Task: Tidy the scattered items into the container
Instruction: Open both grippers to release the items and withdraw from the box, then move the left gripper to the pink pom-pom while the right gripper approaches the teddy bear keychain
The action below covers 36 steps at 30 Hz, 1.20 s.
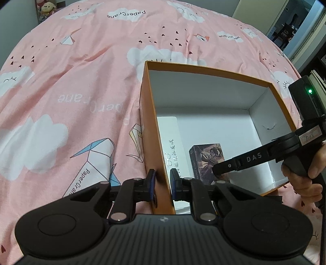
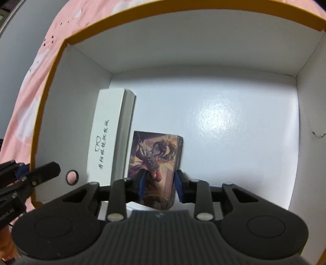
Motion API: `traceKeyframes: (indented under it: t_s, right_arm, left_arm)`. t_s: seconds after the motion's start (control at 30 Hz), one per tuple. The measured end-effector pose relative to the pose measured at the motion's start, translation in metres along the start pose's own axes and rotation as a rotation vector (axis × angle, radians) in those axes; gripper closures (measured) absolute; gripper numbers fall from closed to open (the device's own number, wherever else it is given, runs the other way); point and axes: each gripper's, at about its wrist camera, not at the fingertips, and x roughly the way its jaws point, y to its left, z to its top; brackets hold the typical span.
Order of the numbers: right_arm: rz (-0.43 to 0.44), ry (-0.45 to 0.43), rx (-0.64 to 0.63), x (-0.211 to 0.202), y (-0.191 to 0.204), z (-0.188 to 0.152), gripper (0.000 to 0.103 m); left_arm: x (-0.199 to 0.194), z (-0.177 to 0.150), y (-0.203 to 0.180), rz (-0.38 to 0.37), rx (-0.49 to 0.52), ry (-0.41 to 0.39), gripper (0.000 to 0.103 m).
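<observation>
An orange box [image 1: 151,126] with a white inside lies open on the pink bed; it also fills the right wrist view [image 2: 51,85]. My left gripper [image 1: 162,183] is shut on its left wall near the front corner. Inside lie a long white carton with black writing [image 2: 108,132] [image 1: 172,138] against the left wall and a small illustrated card box [image 2: 155,163] [image 1: 208,161] beside it. My right gripper [image 2: 159,186] reaches into the box, its jaws closed on the sides of the card box, which rests low over the box floor.
The pink bedsheet [image 1: 81,81] with cloud and paper-crane prints surrounds the box. The box floor [image 2: 224,122] to the right of the card box is bare white. A plush toy [image 1: 47,9] sits at the far left. A window lies at the far right.
</observation>
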Motion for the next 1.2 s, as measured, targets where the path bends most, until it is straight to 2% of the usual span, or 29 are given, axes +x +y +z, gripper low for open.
traceKeyframes:
  t_s: [0.13,0.27,0.43,0.5,0.63,0.73,0.83,0.9,0.93,1.0,1.1,1.2]
  right_arm:
    - [0.024,0.015,-0.026,0.003,0.003,0.001,0.079]
    - [0.011,0.013,-0.101,0.007,0.015,0.001,0.078]
    - [0.021,0.007,-0.101,0.004,0.009,0.000,0.079]
    - [0.006,-0.021,-0.124,-0.001,0.014,-0.002,0.078]
    - [-0.040,-0.152,-0.260,-0.029,0.027,-0.019,0.076]
    - [-0.076,-0.286,-0.348,-0.055,0.037,-0.039,0.065]
    - [-0.107,-0.431,-0.410,-0.076,0.044,-0.064,0.056]
    - [-0.102,-0.521,-0.432,-0.092,0.042,-0.082,0.054]
    - [-0.096,-0.565,-0.438,-0.099,0.041,-0.090,0.049]
    - [-0.094,-0.643,-0.435,-0.103,0.038,-0.107,0.048]
    - [-0.103,-0.701,-0.430,-0.115,0.038,-0.130,0.036]
    - [-0.108,-0.705,-0.425,-0.114,0.040,-0.149,0.035]
  left_arm:
    - [0.001,0.000,-0.001,0.008,0.007,0.001,0.086]
    - [0.003,-0.001,-0.001,0.016,0.008,0.001,0.086]
    - [0.004,0.000,-0.001,0.014,0.013,-0.005,0.086]
    - [0.001,0.000,-0.004,0.036,0.028,-0.016,0.085]
    - [-0.013,-0.005,-0.009,0.078,0.058,-0.055,0.084]
    - [-0.028,-0.009,-0.011,0.093,0.054,-0.097,0.084]
    - [-0.048,-0.018,-0.017,0.108,0.079,-0.172,0.084]
    - [-0.061,-0.025,-0.024,0.087,0.106,-0.207,0.083]
    - [-0.067,-0.029,-0.026,0.065,0.110,-0.214,0.082]
    - [-0.075,-0.037,-0.031,0.032,0.114,-0.221,0.079]
    - [-0.080,-0.049,-0.039,0.011,0.128,-0.227,0.079]
    - [-0.082,-0.062,-0.045,0.011,0.142,-0.214,0.072]
